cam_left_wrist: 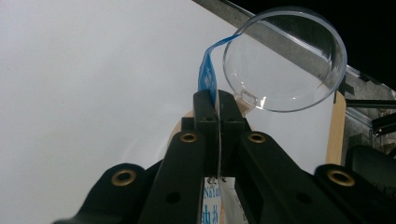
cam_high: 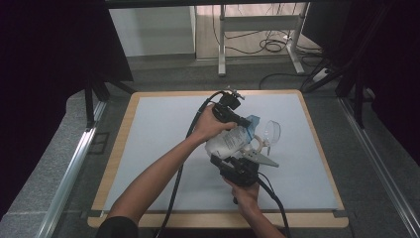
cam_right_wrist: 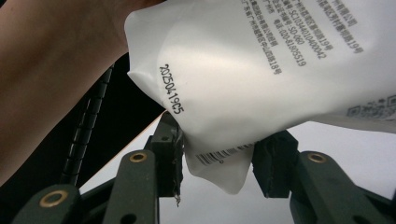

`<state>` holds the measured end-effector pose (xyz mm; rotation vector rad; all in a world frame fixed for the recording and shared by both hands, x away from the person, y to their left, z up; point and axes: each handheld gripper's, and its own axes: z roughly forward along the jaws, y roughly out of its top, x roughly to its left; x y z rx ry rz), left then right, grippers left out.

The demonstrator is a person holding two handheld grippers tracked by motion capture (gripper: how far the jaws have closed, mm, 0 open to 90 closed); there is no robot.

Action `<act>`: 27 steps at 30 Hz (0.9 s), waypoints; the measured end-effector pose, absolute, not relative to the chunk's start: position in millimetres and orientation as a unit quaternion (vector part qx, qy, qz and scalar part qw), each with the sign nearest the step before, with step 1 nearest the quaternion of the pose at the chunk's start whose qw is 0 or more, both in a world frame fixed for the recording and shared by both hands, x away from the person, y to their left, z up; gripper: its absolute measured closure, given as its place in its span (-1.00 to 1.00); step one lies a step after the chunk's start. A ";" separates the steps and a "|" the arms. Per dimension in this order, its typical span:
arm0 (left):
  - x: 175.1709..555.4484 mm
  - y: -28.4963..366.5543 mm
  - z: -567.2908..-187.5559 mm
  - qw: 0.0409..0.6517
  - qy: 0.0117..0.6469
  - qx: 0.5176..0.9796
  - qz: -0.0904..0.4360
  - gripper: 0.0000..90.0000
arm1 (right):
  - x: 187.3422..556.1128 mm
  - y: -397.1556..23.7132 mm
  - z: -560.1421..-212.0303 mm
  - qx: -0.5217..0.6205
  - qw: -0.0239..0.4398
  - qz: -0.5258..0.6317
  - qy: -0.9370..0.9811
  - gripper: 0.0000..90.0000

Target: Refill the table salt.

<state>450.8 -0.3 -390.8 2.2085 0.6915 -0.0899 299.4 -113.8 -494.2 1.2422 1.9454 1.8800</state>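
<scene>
A white printed pouch (cam_high: 227,143) with a blue top edge (cam_left_wrist: 205,74) hangs tilted over the middle of the table between both grippers. My left gripper (cam_high: 246,121) is shut on the blue top edge, its jaws (cam_left_wrist: 217,98) pressed flat together on the thin strip. From below, my right gripper (cam_high: 238,159) grips the pouch's bottom corner (cam_right_wrist: 219,163), one pad on each side of it. A clear round cup (cam_high: 272,132) sits just beyond the pouch's top, to its right; it looms close past the left jaws (cam_left_wrist: 285,60).
The pale mat (cam_high: 163,148) covers a wood-rimmed table (cam_high: 119,148). Metal rails (cam_high: 74,168) run along both sides. Desk legs and loose cables (cam_high: 270,44) stand on the floor behind the far edge. Black cables trail from both grippers toward the near edge.
</scene>
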 end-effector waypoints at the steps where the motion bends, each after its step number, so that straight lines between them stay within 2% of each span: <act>1: 450.7 -0.5 -390.9 0.401 0.273 0.873 -0.036 1.00 | 299.1 -113.7 -494.2 0.417 0.082 0.629 0.651 0.29; 27: 450.8 -3.7 -391.7 0.398 0.268 0.877 -0.039 1.00 | 296.5 -113.1 -495.0 0.424 0.088 0.629 0.646 0.29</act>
